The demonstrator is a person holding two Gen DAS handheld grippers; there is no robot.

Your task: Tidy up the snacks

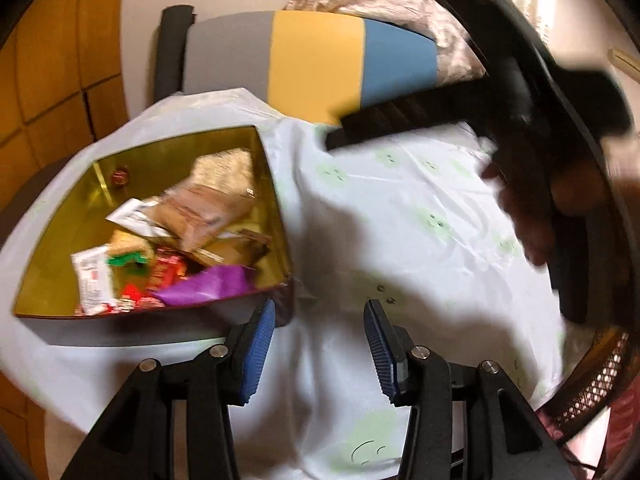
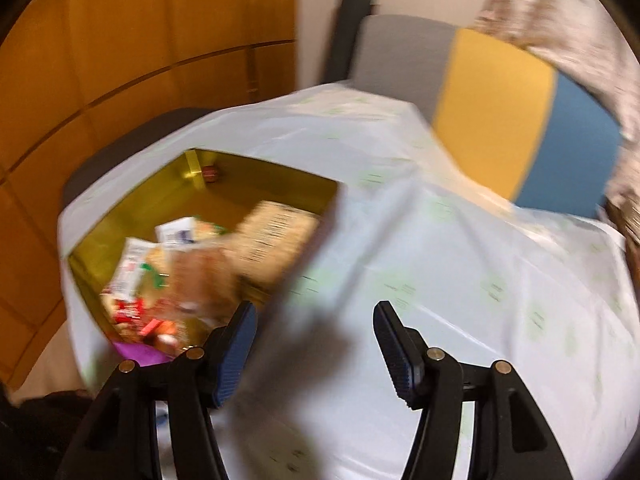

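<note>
Nearest in the left wrist view, the left gripper [image 1: 320, 354] hangs over the white cloth [image 1: 384, 216] that covers the tabletop, its blue pads parted with only bare cloth between them; it holds nothing. Its left pad sits just beside the near corner of the open box [image 1: 276, 208], a container with a gold lining and a dark outer wall that stands toward the left edge of the tabletop.

In the right wrist view, the right gripper [image 2: 316, 354] is likewise empty, its jaws standing well apart over the cloth, with the box's near corner just off its left pad.

Inside the box lies the pile of snacks [image 1: 176, 248]: a purple wrapper [image 1: 208, 286] against the near wall, red-and-white packets [image 1: 94, 280] toward the near left, a brown packet [image 1: 200, 216] in the middle, and a pale speckled bar [image 1: 224, 168] leaning by the far right wall. A small round red piece [image 1: 120, 176] rests alone near the far corner. Motion blur smears the labels, so the wrappers may not be told apart more finely than by colour.

At the right edge of the left view, a hand [image 1: 536, 216] grips the other black tool above the cloth.

Beyond the far edge of the tabletop stands a chair [image 1: 316, 60] with a back in grey, yellow and blue bands.
</note>
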